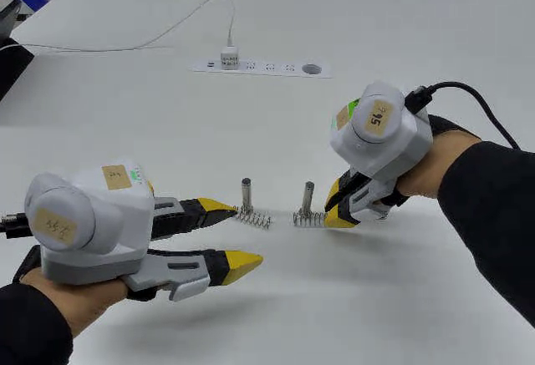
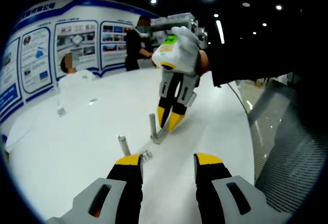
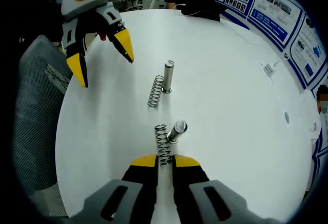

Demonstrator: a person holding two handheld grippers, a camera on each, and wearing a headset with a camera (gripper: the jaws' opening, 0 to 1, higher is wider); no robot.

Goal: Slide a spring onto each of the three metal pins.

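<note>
We note right tongs pinching a spring beside the right pin; left tongs wide, table room all round.

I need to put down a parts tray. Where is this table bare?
Crowded: the middle, where one pin and spring sit by the left gripper, and the right gripper pinches the other spring beside its pin. Bare: the table from those pins back to the power strip, and the near edge right of the left gripper.
</note>
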